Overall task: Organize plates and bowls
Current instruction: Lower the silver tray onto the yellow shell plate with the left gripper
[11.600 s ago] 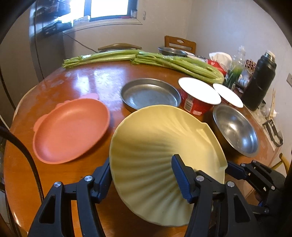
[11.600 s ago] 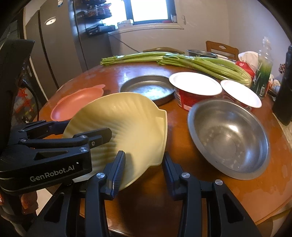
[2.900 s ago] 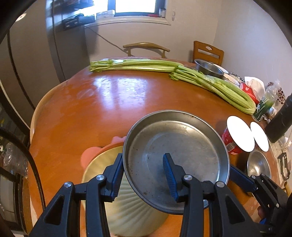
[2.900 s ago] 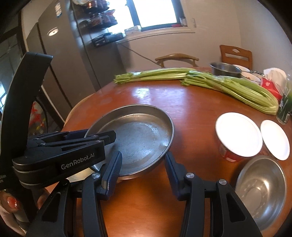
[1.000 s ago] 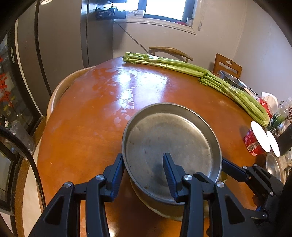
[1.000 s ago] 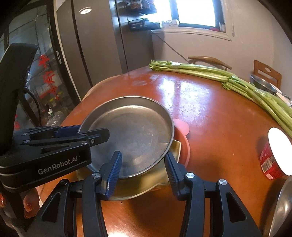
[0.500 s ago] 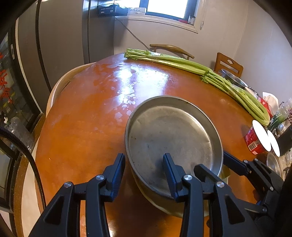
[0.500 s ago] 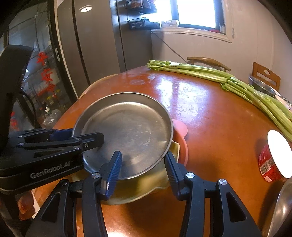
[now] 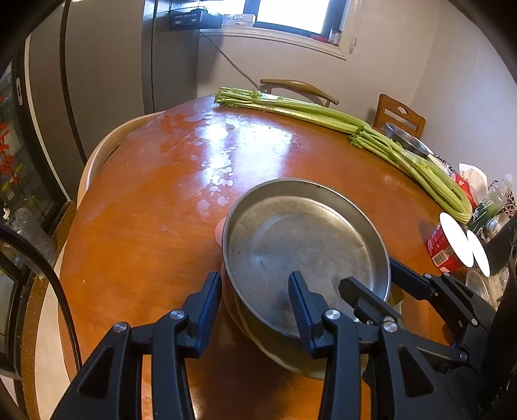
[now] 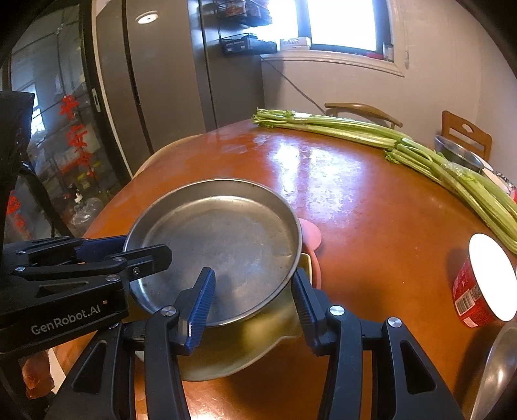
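A glossy round orange-brown wooden table (image 9: 155,226) stands in a grey-walled room under a bright window (image 10: 339,22). Near its near edge, a round steel pan (image 9: 300,245) sits on a pale yellow shell-shaped plate (image 10: 258,339) over a pink plate (image 10: 310,237). The left gripper (image 9: 255,307) and right gripper (image 10: 252,297) each straddle the pan's rim, jaws parted; whether the pads press it, I cannot tell. Long green celery stalks (image 9: 323,113) line the far edge.

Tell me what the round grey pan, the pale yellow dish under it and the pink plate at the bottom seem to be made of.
Round grey pan: metal, likely steel; dull, scuffed sheen with a thin rolled rim.
Pale yellow dish: probably plastic or melamine; smooth, opaque, softly glossy.
Pink plate: likely plastic too; matte, uniform colour, only its edge shows.
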`<action>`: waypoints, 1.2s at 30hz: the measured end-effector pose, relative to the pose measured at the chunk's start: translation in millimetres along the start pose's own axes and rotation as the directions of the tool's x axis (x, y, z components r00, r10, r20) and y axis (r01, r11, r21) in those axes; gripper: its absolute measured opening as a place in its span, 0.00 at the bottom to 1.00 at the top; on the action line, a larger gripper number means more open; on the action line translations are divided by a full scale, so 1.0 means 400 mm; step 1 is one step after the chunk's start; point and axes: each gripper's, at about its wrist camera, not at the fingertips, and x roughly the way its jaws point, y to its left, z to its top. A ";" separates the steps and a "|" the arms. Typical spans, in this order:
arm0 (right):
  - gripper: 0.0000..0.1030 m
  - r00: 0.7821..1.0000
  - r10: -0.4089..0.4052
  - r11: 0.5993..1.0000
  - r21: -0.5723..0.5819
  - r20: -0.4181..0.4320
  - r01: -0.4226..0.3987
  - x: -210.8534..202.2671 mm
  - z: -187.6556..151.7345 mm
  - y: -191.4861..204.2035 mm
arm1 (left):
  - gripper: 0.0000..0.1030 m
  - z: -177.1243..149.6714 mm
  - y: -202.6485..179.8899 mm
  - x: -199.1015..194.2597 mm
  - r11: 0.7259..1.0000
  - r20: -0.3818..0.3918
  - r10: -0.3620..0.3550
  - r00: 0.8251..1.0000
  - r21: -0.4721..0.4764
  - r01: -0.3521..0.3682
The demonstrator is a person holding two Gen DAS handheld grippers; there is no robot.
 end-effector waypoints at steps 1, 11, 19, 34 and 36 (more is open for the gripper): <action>0.49 1.000 0.000 1.000 -0.002 0.001 0.000 0.001 0.000 0.001 | 0.42 -0.001 -0.001 0.000 1.000 -0.002 0.001 1.000 -0.003 -0.001; 0.49 1.000 -0.017 0.999 -0.033 0.003 0.017 0.009 0.003 0.015 | 0.42 -0.003 -0.003 -0.003 1.000 -0.008 0.000 1.000 -0.010 0.000; 0.49 0.999 -0.048 0.997 -0.063 0.011 0.048 0.017 0.008 0.018 | 0.42 -0.005 0.006 -0.015 1.000 0.000 0.000 1.000 -0.020 0.000; 0.58 0.999 -0.014 0.998 -0.057 0.029 0.016 -0.026 0.005 0.006 | 0.42 -0.008 0.016 -0.029 0.999 0.001 -0.003 1.000 -0.036 0.003; 0.58 0.999 -0.012 0.999 -0.051 0.034 0.014 -0.033 0.005 0.003 | 0.42 -0.009 0.017 -0.032 0.999 0.004 -0.002 1.000 -0.037 0.002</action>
